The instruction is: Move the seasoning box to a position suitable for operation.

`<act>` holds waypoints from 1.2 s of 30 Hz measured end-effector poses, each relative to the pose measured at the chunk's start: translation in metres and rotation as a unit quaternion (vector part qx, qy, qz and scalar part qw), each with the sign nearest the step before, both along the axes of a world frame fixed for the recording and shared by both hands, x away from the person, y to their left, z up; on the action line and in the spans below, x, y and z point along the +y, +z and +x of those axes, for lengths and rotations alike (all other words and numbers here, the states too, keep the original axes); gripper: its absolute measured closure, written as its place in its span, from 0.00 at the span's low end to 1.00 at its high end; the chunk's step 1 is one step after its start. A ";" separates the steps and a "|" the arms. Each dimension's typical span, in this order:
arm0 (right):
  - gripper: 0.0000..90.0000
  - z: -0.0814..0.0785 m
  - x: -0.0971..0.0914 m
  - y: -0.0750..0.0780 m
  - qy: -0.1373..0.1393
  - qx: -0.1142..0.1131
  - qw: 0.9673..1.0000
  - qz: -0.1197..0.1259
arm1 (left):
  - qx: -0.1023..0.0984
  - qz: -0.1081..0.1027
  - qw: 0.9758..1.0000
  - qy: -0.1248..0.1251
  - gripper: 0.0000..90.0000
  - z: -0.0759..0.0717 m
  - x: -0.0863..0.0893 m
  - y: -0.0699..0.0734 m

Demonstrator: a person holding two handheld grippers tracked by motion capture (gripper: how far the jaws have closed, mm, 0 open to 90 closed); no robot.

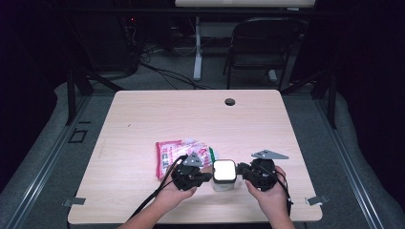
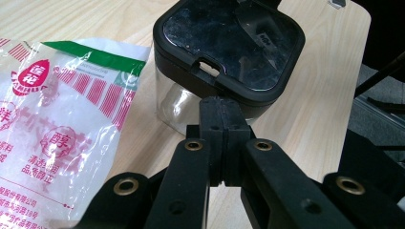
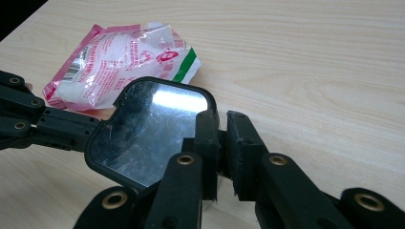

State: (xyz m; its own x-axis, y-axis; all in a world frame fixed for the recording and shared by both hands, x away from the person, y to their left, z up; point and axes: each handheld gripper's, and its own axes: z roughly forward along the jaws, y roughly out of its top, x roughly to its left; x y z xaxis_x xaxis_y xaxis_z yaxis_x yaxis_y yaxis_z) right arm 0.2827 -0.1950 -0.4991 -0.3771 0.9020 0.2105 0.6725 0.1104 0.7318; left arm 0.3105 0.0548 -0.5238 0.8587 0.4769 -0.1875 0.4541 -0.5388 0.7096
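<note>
Both hands (image 1: 179,188) level, flanking lidded jar (image 1: 223,171).

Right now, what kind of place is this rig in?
Probably a lab or recording studio, not a home: a bare wooden table ringed by dark curtains, a folding chair behind it, and cables trailing over the carpeted floor.

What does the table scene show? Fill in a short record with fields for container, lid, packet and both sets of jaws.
container: clear square tub, upright on the table
lid: dark, glossy lid on the tub
packet: pink and white bag, lying beside the tub
left gripper: jaws shut, tips at the lid's edge
right gripper: jaws nearly together at the opposite edge; grip unclear
</note>
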 end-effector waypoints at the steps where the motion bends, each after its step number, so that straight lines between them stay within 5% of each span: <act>1: 0.92 0.000 0.000 0.000 0.000 0.000 1.000 0.000 | 0.003 0.000 1.000 -0.002 1.00 0.000 0.001 0.001; 21: 0.92 -0.002 0.000 -0.001 -0.005 -0.003 1.000 0.007 | 0.005 -0.019 1.000 0.001 1.00 -0.001 0.003 0.006; 36: 0.92 -0.002 -0.002 -0.003 -0.007 -0.003 1.000 0.019 | -0.004 0.000 1.000 0.003 1.00 -0.002 0.000 0.003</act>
